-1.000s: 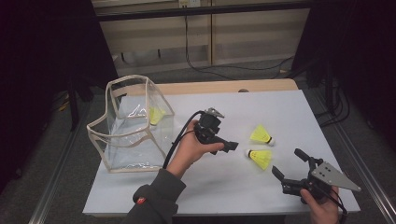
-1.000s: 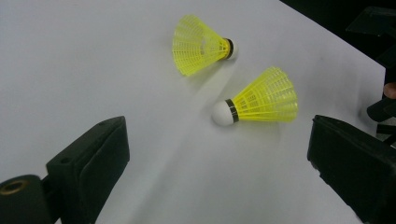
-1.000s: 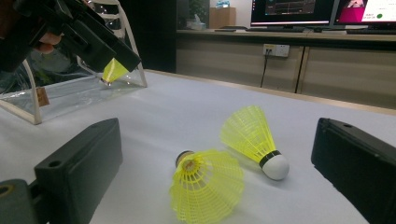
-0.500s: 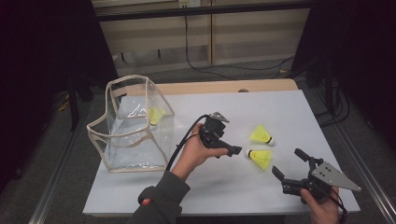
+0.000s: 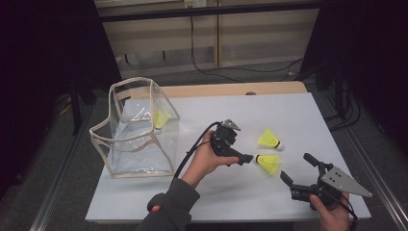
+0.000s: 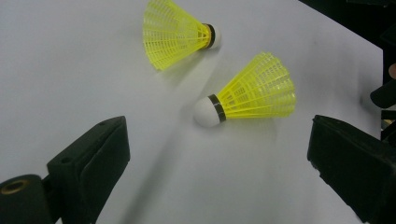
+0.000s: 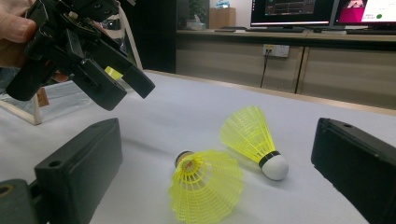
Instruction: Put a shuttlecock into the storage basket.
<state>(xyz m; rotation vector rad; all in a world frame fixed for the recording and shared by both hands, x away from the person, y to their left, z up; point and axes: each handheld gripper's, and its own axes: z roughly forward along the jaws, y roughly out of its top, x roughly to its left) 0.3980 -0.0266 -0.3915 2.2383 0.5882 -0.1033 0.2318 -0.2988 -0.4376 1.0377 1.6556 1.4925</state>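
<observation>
Two yellow shuttlecocks lie on the white table [image 5: 211,106]. The nearer shuttlecock [image 5: 268,162] [image 6: 257,93] [image 7: 205,186] points its white cork at my left gripper [image 5: 240,151] [image 6: 218,144]. That gripper hovers open just left of it, with nothing between the jaws. The farther shuttlecock [image 5: 269,139] [image 6: 175,32] [image 7: 250,133] rests a little behind. My right gripper [image 5: 298,168] [image 7: 222,137] is open low at the front right and faces both shuttlecocks. A third shuttlecock [image 5: 161,119] sits inside the clear bag [image 5: 120,144].
The clear bag with cream edging stands open on the table's left side. A cable trails from the left gripper along the forearm. The table's front edge runs close below the right hand [image 5: 332,216]. A wooden strip borders the far edge.
My left gripper has moved right and slightly forward, closing in on the nearer shuttlecock. The right gripper and both shuttlecocks have stayed where they were.
</observation>
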